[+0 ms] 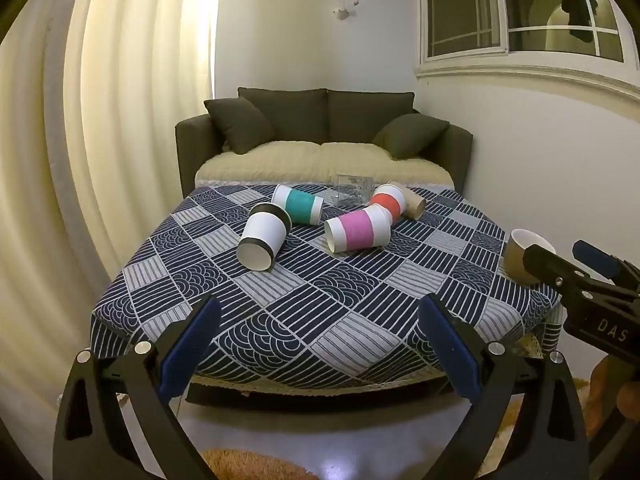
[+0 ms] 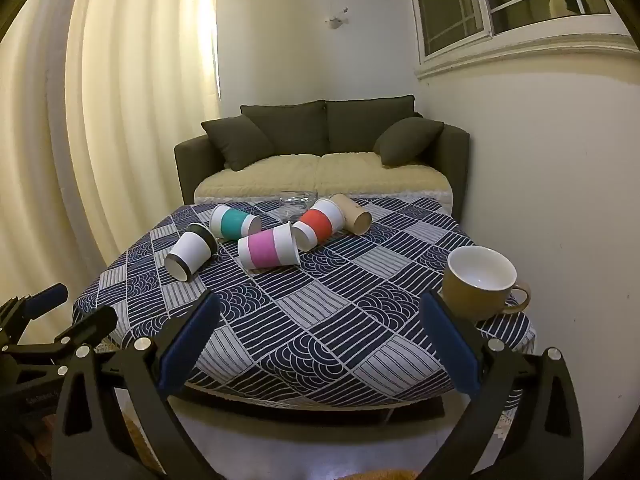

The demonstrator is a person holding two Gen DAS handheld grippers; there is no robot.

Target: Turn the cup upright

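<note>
Seen across a table draped in a navy-and-grey patterned cloth: five paper cups tipped on their sides toward the far end, near an olive sofa. Nearest the sofa, a plain brown cup, touching an orange-banded cup. Beside that, a pink-banded cup, then a teal-banded cup, and farthest along, a black-rimmed white cup. Behind the group, hard against the sofa edge, a clear glass, orientation unclear. Well apart from the sofa, at the table's near right corner, a mustard mug upright. Left gripper and right gripper both spread wide, holding nothing, poised over the table edge opposite the sofa.
</note>
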